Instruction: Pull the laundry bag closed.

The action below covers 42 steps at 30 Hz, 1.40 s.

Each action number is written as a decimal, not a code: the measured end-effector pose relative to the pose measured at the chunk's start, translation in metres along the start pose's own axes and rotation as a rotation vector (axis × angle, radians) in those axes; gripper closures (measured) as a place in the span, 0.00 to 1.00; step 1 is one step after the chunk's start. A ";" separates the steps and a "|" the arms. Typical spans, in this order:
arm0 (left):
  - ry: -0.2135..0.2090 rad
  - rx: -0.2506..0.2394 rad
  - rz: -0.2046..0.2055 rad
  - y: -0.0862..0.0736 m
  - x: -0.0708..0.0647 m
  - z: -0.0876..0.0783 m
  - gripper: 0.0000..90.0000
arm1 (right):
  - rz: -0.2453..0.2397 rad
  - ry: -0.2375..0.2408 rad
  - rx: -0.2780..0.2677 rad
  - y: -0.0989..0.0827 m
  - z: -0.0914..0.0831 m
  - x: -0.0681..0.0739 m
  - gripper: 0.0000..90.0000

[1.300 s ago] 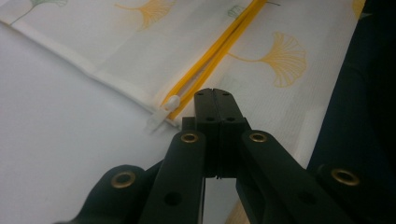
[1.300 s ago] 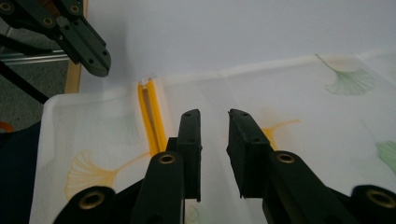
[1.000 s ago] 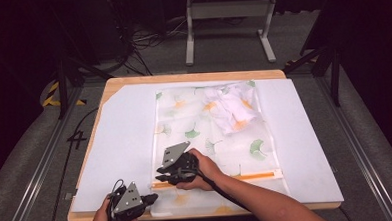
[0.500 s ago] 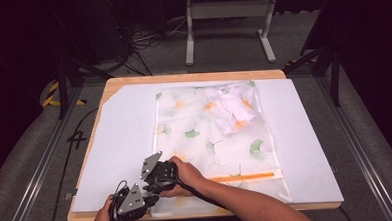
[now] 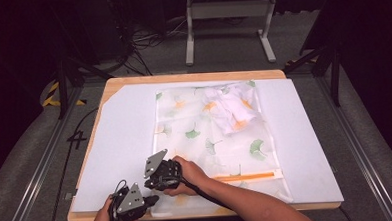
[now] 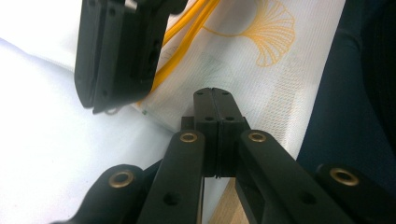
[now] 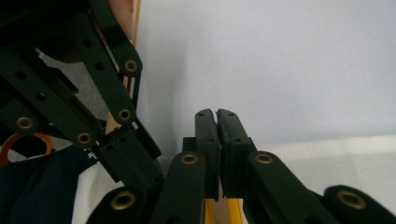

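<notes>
While the left hand sits low at the near edge of the table, its left gripper [image 5: 129,206] points across the mesh bag's near left corner, jaws pressed flat together with nothing caught between them, the tips hovering over the mesh. Just beyond it, the right hand [image 5: 187,175] reaches in from the right with the forearm angled across the table, and the right gripper [image 5: 159,173] points left over the bag's [image 5: 210,140] near edge; its jaws have just been closing and now stand all but shut, the orange zipper [image 5: 244,177] running right beneath them, though whether they pinch it I cannot tell. One bag lies flat on the white mat [image 5: 125,133], printed with green and orange ginkgo leaves, one zipper along its near end. Farther back, one white bundle of cloth [image 5: 231,106] sits inside the bag's far right corner. No lettering is readable anywhere.
</notes>
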<state>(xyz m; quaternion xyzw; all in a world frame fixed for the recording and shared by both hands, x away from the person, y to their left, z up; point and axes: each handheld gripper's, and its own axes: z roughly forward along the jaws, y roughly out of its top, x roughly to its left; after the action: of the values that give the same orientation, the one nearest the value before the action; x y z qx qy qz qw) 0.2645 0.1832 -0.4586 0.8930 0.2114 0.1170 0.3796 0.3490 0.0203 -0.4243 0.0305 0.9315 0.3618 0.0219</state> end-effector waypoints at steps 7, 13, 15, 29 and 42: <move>-0.007 -0.004 -0.015 0.000 0.001 0.000 1.00 | 0.008 0.012 -0.035 -0.012 -0.014 -0.003 0.99; -0.007 -0.006 -0.022 -0.001 0.001 0.000 1.00 | -0.014 0.014 -0.030 -0.021 -0.022 -0.001 1.00; -0.008 -0.010 -0.023 -0.001 0.002 0.000 1.00 | -0.010 0.028 -0.041 -0.023 -0.023 0.000 1.00; -0.011 -0.029 -0.025 -0.004 0.001 0.000 0.99 | -0.018 0.028 0.040 0.000 0.006 -0.002 0.80; -0.023 -0.027 -0.040 -0.004 0.002 0.000 1.00 | -0.035 0.021 0.060 0.003 0.010 -0.002 0.94</move>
<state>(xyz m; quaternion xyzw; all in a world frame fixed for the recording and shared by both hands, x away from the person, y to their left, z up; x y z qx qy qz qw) 0.2654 0.1865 -0.4614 0.8847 0.2232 0.1023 0.3963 0.3521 0.0291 -0.4297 0.0111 0.9425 0.3335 0.0177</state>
